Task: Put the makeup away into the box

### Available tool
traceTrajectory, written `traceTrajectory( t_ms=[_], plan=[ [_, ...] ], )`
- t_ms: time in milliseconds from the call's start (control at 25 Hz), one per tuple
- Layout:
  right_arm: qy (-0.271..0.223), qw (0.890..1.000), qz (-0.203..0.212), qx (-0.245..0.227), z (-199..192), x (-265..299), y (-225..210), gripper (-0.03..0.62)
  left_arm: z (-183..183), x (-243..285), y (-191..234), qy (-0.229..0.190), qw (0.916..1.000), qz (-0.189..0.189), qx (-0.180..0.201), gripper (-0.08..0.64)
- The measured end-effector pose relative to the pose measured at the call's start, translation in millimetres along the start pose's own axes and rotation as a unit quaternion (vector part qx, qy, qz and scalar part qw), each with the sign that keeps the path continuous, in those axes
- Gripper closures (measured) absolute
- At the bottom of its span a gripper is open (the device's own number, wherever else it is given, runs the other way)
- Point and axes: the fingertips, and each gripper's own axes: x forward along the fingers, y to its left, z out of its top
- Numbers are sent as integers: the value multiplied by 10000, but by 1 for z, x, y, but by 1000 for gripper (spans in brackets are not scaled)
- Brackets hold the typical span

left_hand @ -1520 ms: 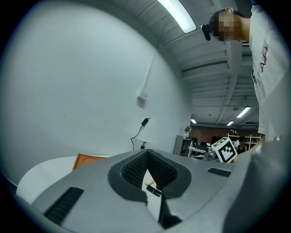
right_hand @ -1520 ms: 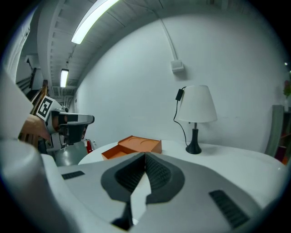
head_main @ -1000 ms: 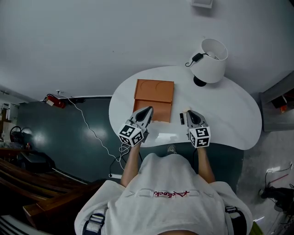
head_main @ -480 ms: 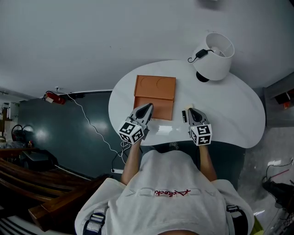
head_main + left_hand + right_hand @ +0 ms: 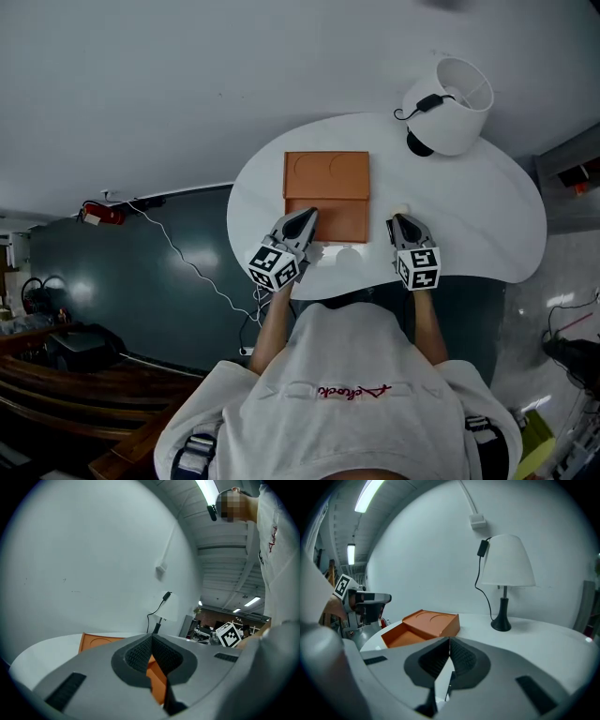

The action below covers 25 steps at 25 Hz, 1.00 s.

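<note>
Box (image 5: 423, 627) sidewalls show in right gripper view, not overhead

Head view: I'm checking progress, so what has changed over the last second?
The small dark item seen beside the right gripper no longer shows, perhaps hidden by it. Both grippers stay low over the table, jaws shut; the left gripper still hovers at the orange box. Box and lamp have not moved.
</note>
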Motion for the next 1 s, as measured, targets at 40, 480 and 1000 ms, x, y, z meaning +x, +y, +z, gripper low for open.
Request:
traceTrajectory(
  t_ms=[40, 480, 1000],
  plan=[
    [25, 10000, -65, 15, 0, 1, 3, 571, 0, -2, 4, 18, 10000, -54, -18, 551],
    [585, 9966, -516, 265, -44, 1, 17, 571, -32, -9, 27, 422, 9979, -395, -307, 551],
    [1359, 9877, -507, 585, -120, 0, 8, 411, -64, 6, 8, 758, 9947, -559, -410, 551]
  ],
)
